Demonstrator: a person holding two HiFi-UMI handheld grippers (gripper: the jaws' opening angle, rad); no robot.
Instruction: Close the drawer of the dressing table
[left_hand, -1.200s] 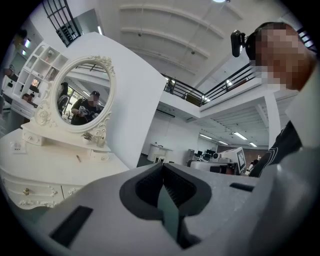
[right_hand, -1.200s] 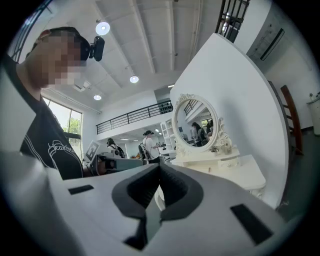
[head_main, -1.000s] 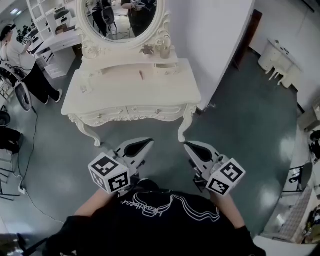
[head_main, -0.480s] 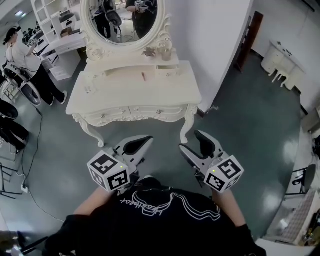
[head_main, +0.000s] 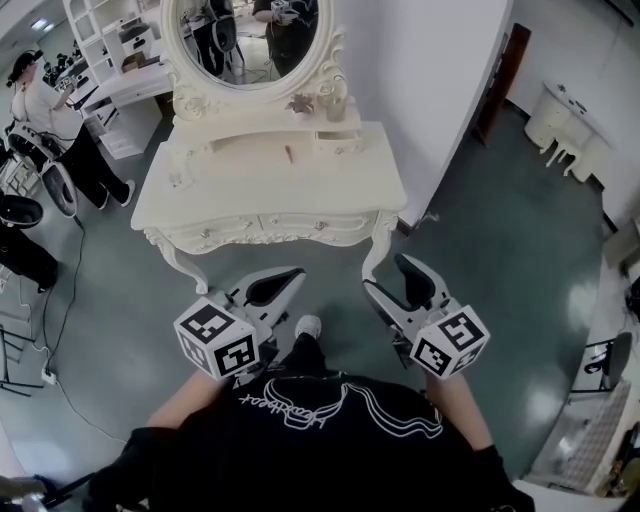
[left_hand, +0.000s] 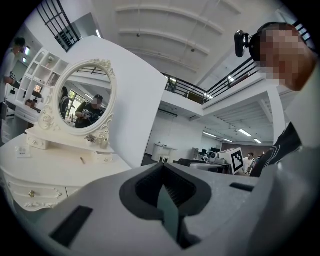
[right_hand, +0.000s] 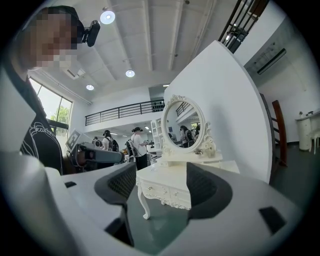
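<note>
The white dressing table (head_main: 270, 180) with its oval mirror (head_main: 250, 40) stands ahead of me against a white partition. Its drawer fronts (head_main: 316, 227) with small knobs look flush with the table's front. My left gripper (head_main: 296, 277) hangs short of the table, shut with nothing in it; in the left gripper view the pads (left_hand: 167, 192) meet, with the table (left_hand: 55, 172) off to the left. My right gripper (head_main: 388, 277) is held beside it, jaws opening wide with nothing between them. The right gripper view frames the table (right_hand: 170, 182) between the pads (right_hand: 122, 182).
A person (head_main: 45, 110) stands at the far left by white shelves (head_main: 100, 40). A cable (head_main: 60, 300) runs over the dark floor at the left. The white partition (head_main: 420, 80) rises behind the table. A second white dresser (head_main: 560, 120) stands at the far right.
The right gripper's jaws went from shut to wide open and it shifted slightly. The left gripper stayed shut and still. A shoe now shows between the grippers.
</note>
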